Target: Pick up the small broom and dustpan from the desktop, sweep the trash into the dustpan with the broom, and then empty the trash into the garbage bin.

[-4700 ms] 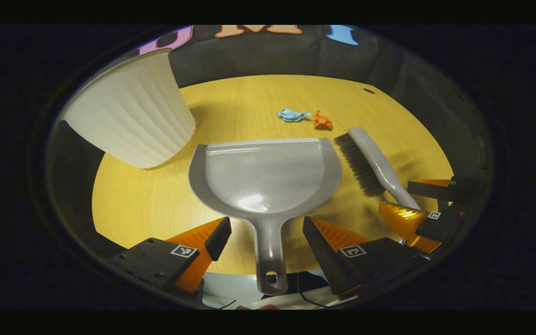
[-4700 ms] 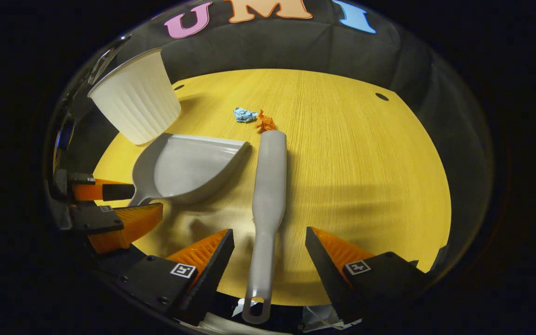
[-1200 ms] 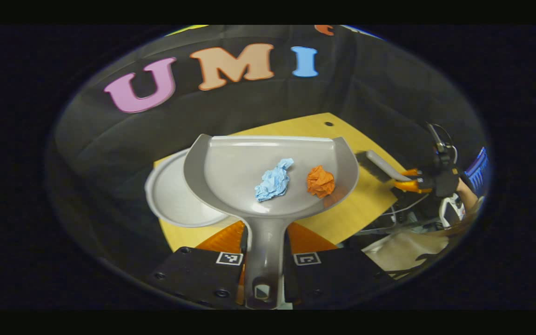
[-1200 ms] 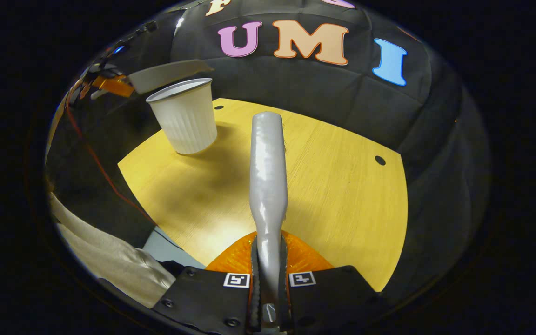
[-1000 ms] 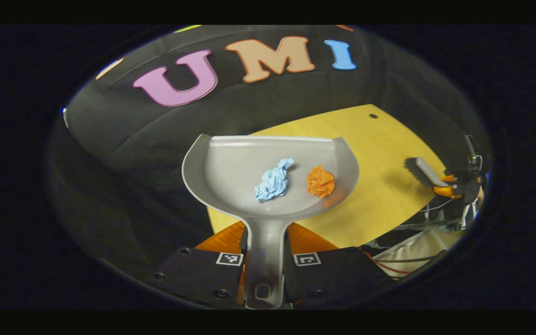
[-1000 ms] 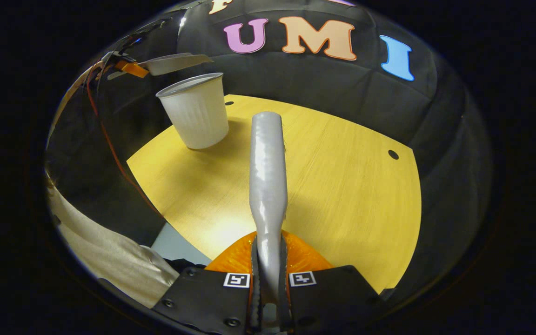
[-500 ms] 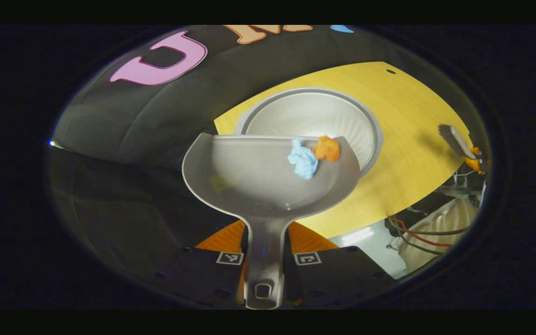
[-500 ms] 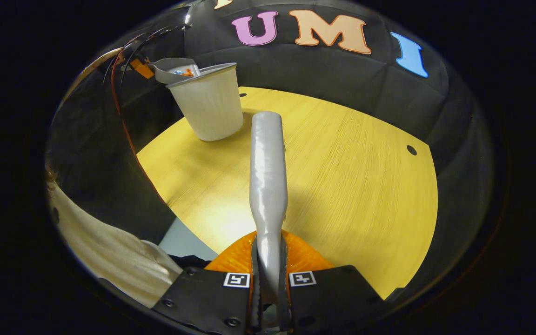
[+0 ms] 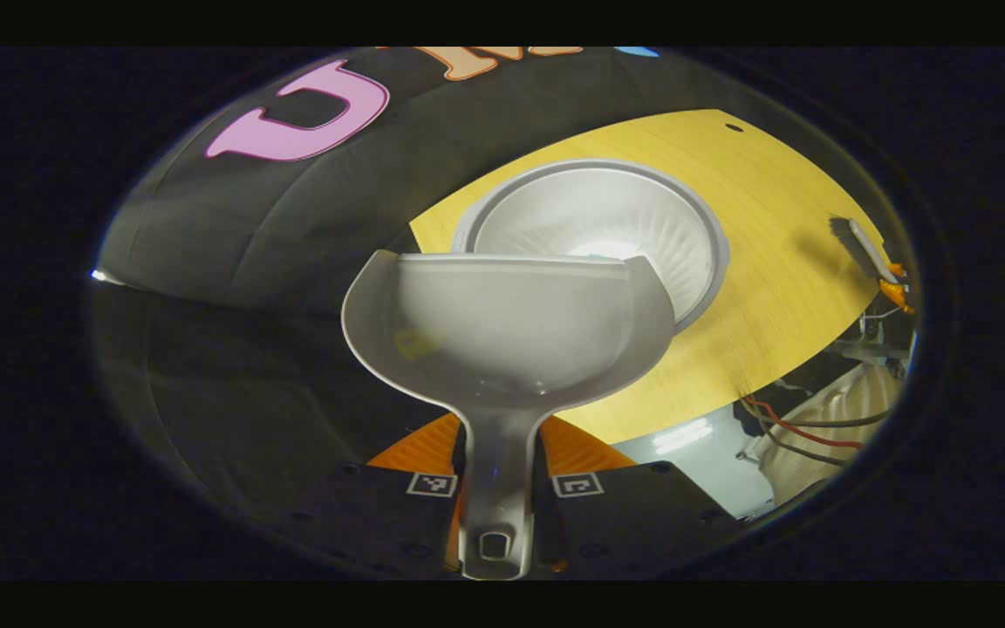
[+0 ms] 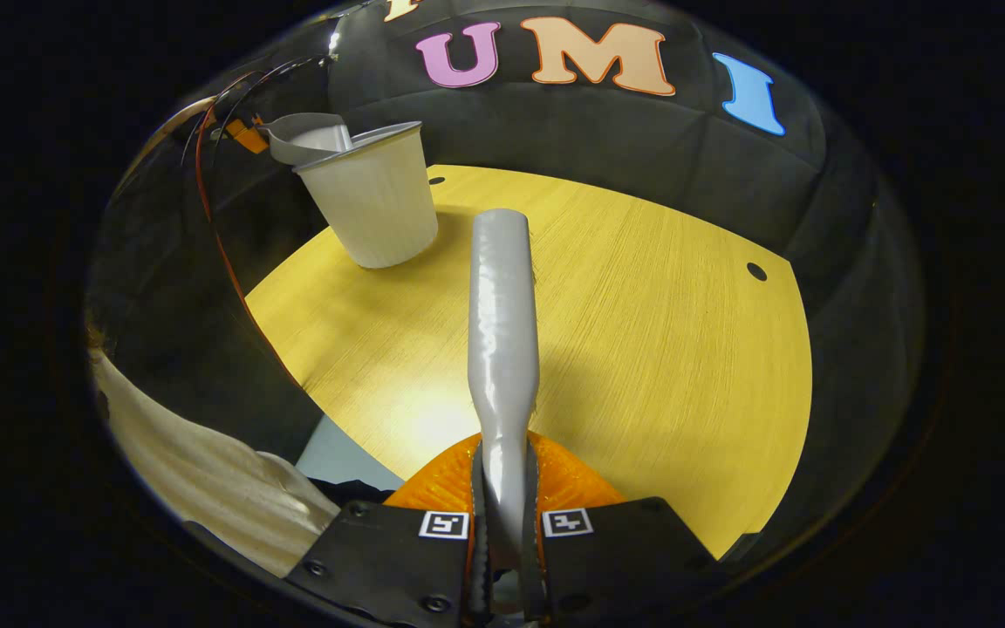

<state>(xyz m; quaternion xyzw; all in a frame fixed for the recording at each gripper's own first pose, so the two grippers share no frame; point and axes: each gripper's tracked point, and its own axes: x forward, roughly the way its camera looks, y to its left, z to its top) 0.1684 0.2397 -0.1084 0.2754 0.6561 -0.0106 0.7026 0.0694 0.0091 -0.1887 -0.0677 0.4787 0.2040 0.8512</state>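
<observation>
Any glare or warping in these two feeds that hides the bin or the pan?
Left gripper view: a bright hotspot washes out the bin's floor just past the dustpan's lip, and fisheye bows the table edge. Right gripper view: glare on the table near the broom's handle; bin and dustpan sit small and bent at the upper left.
</observation>
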